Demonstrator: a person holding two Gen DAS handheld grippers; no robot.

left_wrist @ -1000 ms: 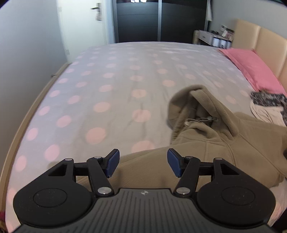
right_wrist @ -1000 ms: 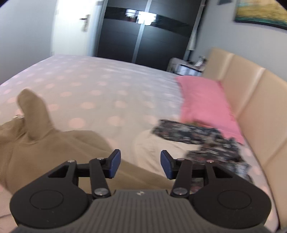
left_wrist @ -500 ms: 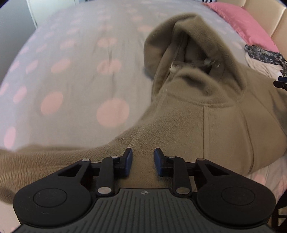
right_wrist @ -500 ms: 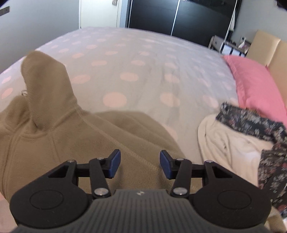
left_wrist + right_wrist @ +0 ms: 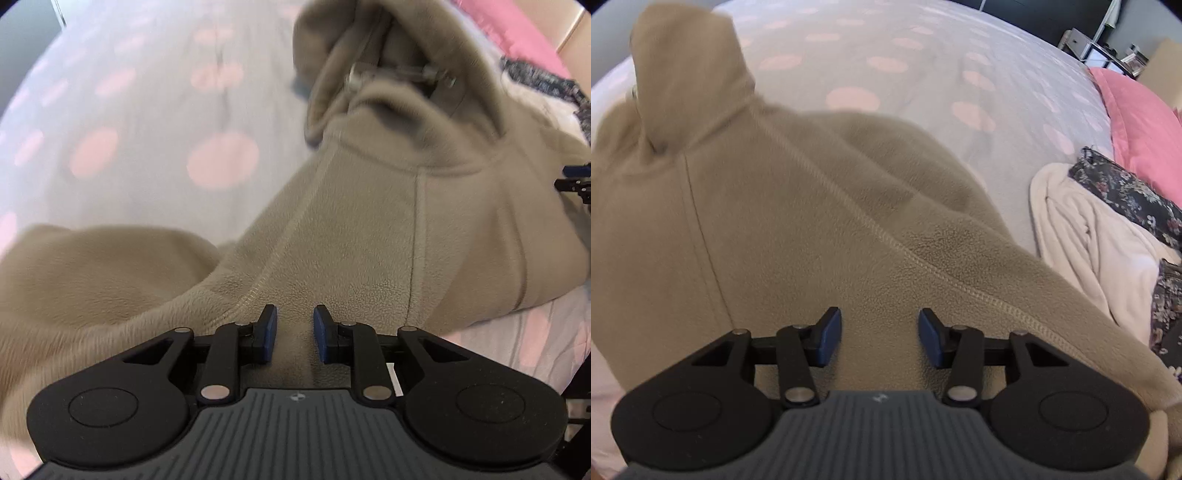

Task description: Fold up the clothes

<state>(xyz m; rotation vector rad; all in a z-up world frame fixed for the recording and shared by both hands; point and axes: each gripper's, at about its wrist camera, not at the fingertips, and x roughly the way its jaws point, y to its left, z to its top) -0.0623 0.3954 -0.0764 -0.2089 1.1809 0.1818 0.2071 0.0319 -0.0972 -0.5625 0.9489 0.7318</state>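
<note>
Two grippers hang over the bed, and across the middle of both frames sprawls your tan fleece hoodie, hood upper left in the right view. You are at the grasping step. Your left gripper has narrowed around a fleece ridge, though I cannot tell if it pinches; your right gripper gapes, holding nothing. No containers show.

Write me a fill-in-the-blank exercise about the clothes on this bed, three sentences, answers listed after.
1. The tan fleece hoodie lies on a bedspread dotted with ____ circles.
2. The white garment lies to the ____ of the hoodie in the right wrist view.
3. Beyond the dark floral garment lies a ____ pillow.

Missing words: pink; right; pink
</note>
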